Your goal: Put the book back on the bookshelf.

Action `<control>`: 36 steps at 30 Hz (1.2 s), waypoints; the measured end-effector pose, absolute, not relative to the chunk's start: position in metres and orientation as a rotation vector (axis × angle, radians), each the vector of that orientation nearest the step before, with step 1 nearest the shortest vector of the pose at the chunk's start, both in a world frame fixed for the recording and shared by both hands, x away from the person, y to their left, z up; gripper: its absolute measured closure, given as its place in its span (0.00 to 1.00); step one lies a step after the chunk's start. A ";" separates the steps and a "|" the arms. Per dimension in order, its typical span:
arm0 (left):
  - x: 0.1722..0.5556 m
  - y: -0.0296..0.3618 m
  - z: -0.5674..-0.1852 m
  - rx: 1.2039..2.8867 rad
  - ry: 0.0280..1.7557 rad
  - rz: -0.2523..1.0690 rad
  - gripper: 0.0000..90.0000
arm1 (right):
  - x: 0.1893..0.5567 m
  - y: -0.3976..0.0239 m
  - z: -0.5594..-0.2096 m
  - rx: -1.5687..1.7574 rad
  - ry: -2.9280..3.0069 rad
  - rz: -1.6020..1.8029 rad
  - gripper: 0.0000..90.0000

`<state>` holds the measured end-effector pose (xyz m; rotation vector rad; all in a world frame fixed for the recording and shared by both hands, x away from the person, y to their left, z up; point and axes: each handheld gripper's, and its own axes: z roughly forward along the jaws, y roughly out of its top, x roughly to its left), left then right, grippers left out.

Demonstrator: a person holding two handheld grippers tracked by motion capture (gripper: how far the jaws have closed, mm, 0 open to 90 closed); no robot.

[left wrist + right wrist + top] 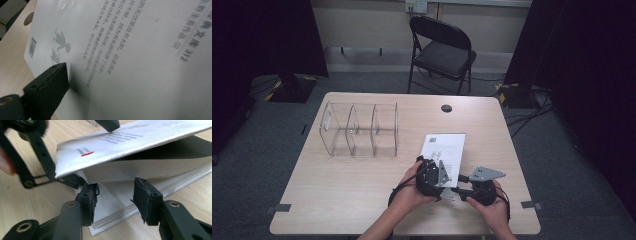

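Note:
A white paperback book [443, 147] lies on the wooden table [362, 185], partly opened at its near end. My left gripper [445, 183] reaches in from the left. One fingertip [58, 72] rests over the printed cover [130, 50] and the other goes under the raised block of pages [140, 171]. The cover bows up off those pages, so I read its jaws as open. My right gripper [116, 200] stands open at the book's edge, with its pads [145, 198] on either side of the gap above the lower pages [112, 202], pressing on nothing.
A clear acrylic organiser [359, 130] with three compartments stands at the back left of the table. A round cable hole [446, 108] is at the far edge. A black folding chair [443, 50] stands beyond the table.

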<state>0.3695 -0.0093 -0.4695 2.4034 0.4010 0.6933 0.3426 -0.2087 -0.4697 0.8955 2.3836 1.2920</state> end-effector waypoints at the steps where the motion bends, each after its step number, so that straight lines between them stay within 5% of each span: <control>1: 0.371 -0.010 -0.471 2.401 0.416 0.694 0.03 | 0.343 -0.209 -0.469 0.894 2.386 1.295 0.59; 6: 0.369 -0.009 -0.468 2.423 0.347 0.762 0.14 | 0.342 -0.208 -0.470 0.882 2.394 1.307 0.57; 14: 0.365 -0.001 -0.462 2.433 0.298 0.805 0.28 | 0.340 -0.218 -0.479 0.902 2.428 1.255 0.38; 27: 0.362 0.004 -0.443 2.488 0.284 0.817 0.45 | 0.338 -0.224 -0.491 0.816 2.479 1.150 0.31; 36: 0.366 0.000 -0.426 2.530 0.299 0.740 0.48 | 0.334 -0.223 -0.492 0.768 2.472 1.140 0.29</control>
